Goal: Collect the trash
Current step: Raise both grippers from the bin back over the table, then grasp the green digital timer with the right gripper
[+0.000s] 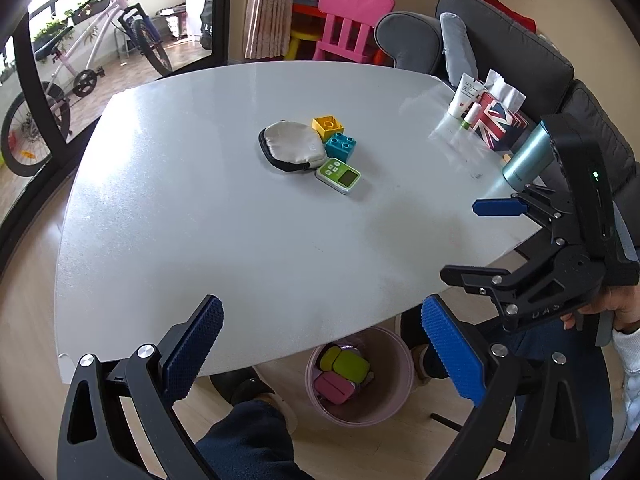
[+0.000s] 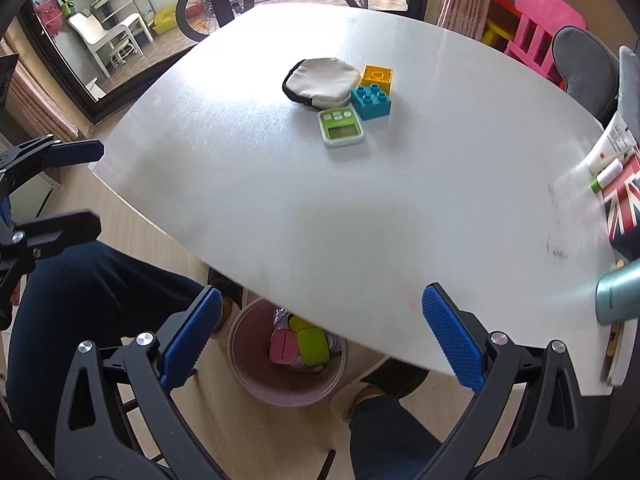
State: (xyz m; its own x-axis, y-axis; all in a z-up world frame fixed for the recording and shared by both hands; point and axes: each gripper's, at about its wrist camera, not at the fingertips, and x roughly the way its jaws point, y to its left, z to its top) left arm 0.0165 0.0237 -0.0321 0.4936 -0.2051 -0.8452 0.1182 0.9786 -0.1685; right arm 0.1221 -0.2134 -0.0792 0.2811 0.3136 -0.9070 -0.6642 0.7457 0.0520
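Here both claws hang released over the table's near edge, the left gripper [image 1: 320,344] and right gripper [image 2: 322,338] empty. The cluster of pouch [image 1: 290,146], yellow block [image 1: 328,125], teal block [image 1: 341,146] and green timer [image 1: 339,176] lies ahead toward the table [image 1: 200,208] middle, about equally reachable. Below the near edge the pink bin [image 2: 244,376] holds pink and lime pieces.

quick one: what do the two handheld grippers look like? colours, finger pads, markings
Both match: black angular linkage frames with triangular cut-outs and silver screw heads. The left gripper and right gripper carry blue textured pads on their fingers. Seen from the left wrist view, the right gripper's body has a lit green LED and faint embossed lettering. The hand holding it shows a white sleeve cuff. No cables visible.
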